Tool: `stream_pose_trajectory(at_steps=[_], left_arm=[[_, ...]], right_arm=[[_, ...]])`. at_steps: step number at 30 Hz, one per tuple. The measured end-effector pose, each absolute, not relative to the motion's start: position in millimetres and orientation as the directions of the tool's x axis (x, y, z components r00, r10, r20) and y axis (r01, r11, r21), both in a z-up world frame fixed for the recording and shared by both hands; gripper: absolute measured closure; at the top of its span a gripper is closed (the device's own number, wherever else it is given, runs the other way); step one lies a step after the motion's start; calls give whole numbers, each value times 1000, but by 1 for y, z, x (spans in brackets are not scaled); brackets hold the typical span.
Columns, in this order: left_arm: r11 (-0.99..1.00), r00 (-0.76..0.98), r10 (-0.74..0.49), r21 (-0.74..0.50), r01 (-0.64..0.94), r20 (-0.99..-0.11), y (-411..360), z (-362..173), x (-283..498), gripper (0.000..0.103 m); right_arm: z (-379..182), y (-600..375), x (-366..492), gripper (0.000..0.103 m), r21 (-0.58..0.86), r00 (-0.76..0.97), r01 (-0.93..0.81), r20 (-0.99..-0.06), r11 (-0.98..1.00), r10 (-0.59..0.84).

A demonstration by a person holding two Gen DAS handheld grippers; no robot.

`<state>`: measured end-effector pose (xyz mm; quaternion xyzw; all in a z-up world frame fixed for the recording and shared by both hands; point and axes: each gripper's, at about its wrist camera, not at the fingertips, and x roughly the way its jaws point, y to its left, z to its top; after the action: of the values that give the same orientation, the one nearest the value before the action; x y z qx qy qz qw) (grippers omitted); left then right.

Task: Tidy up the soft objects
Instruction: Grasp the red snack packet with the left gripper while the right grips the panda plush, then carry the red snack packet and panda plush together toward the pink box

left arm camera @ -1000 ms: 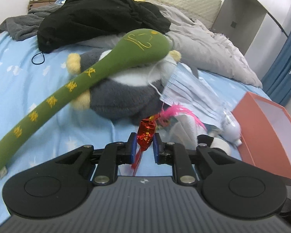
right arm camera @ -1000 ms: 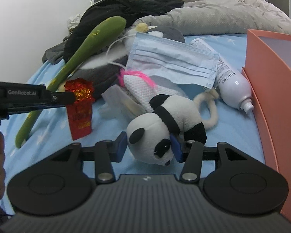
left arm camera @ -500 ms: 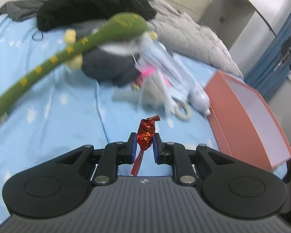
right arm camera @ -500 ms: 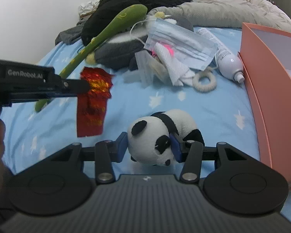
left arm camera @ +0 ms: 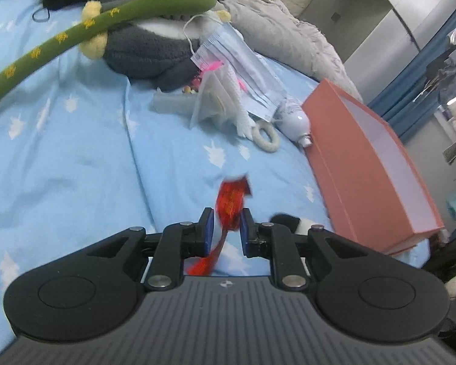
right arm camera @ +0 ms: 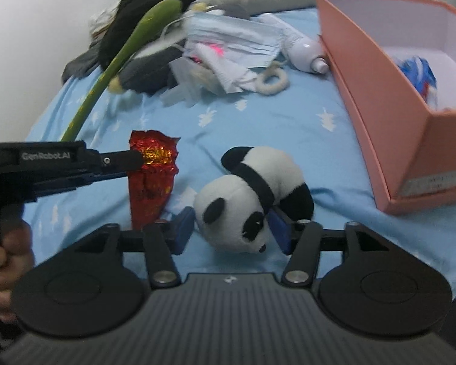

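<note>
My left gripper [left arm camera: 225, 228] is shut on a red foil packet [left arm camera: 231, 202] and holds it above the blue bedsheet; the packet [right arm camera: 152, 170] and the left gripper [right arm camera: 136, 159] also show in the right wrist view. My right gripper [right arm camera: 231, 231] is shut on a panda plush [right arm camera: 252, 194], held above the sheet. The open salmon box [right arm camera: 377, 73] lies to the right, with a blue-and-white item [right arm camera: 416, 73] inside. The box also shows in the left wrist view [left arm camera: 361, 164].
A long green plush [left arm camera: 85, 27], a grey plush [left arm camera: 143, 48], a face mask [left arm camera: 243, 64], a white mesh bag [left arm camera: 225, 97], a white ring [left arm camera: 266, 137] and a white bottle [left arm camera: 293, 117] lie further up the bed. Dark clothes and a grey duvet [left arm camera: 288, 27] lie behind.
Both grippers have pulled back from the pile and swung right toward the box, carrying the red packet and the panda. The box interior has come into view on the right.
</note>
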<state>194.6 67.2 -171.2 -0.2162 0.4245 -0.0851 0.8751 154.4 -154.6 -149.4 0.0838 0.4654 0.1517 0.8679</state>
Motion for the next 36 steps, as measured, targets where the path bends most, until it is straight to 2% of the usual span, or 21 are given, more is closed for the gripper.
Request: stream_pose_trajectory(at_steps=[5,7,9,13,15,17,21,25,32,36], left_arm=[[872,607,-356,-486,-58,-710,69,-184,212,81],[878,601,-346,-475,-64,-720,68,-188,215,77],[889,608,-322,-452,-69,-726,67,-189,215,58],[928,604,-283,-372,-23,-745,62,-186,216,50],[953,602,-245,-304,4,-760,58,-183,214,33],[970,610,-205,-242,23,-765,57,-181,210,27],[981,605,-188,-177,78,-774,58,-179,207,23],[990,608,-142,-114,84,-781,56,-182,215,22],[982,554,-180,-113,155,-813,43,-195,242,21],[975,576,-184,-73,210,-797,36,-195,249,21]], right_arm=[[-153,-161,163,39,381,532,-103,-760,919,374],[-156,-162,168,39,402,526,-58,-766,914,371],[-159,-164,174,39,421,515,-11,-775,907,366],[-165,-157,177,40,369,510,-5,-799,930,320],[-171,-155,179,41,382,489,-5,-805,924,336],[-174,-153,179,43,386,486,-5,-805,922,340],[-170,-150,178,45,367,499,-27,-801,930,331],[-163,-149,177,47,320,521,-65,-797,945,306],[-161,-156,185,47,235,542,-94,-803,967,248],[-166,-160,187,47,232,528,-96,-812,968,247]])
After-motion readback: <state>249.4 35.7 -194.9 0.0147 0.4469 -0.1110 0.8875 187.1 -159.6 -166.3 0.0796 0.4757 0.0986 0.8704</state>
